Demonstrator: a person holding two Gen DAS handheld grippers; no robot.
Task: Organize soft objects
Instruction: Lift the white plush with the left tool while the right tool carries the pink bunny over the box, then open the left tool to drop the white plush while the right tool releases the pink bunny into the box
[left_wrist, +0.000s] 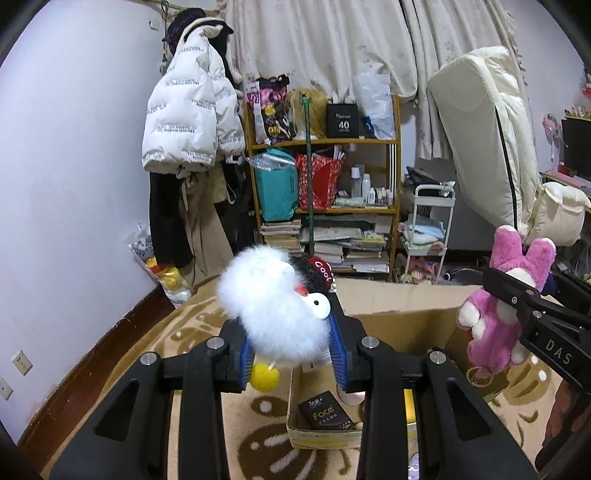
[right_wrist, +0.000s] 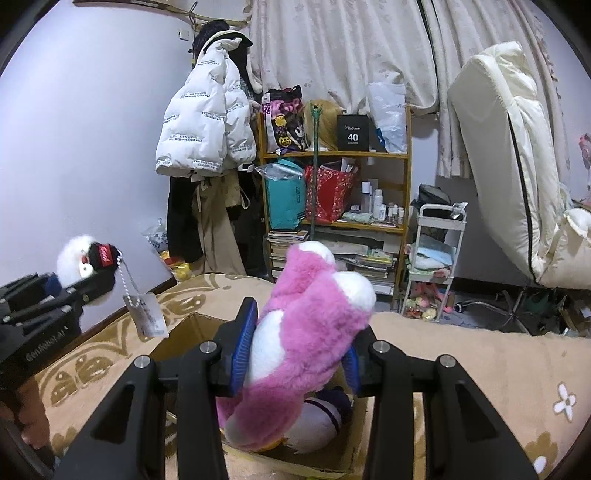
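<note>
My left gripper (left_wrist: 291, 350) is shut on a fluffy white plush (left_wrist: 269, 302) with a black "Cool" cap and a yellow pom, held above the left rim of an open cardboard box (left_wrist: 399, 325). It also shows at the left of the right wrist view (right_wrist: 85, 266), a paper tag hanging from it. My right gripper (right_wrist: 295, 354) is shut on a pink and white plush (right_wrist: 306, 325), held over the box (right_wrist: 177, 332). The pink plush also shows at the right of the left wrist view (left_wrist: 506, 306). A white and purple plush (right_wrist: 321, 421) lies inside the box.
The box stands on a beige patterned blanket (right_wrist: 461, 369). A dark "Face" packet (left_wrist: 325, 410) lies in the box. Behind stand a wooden shelf (left_wrist: 325, 177) full of bags and books, hanging coats (left_wrist: 192, 110), a white trolley (left_wrist: 428, 229) and a leaning mattress (left_wrist: 487, 140).
</note>
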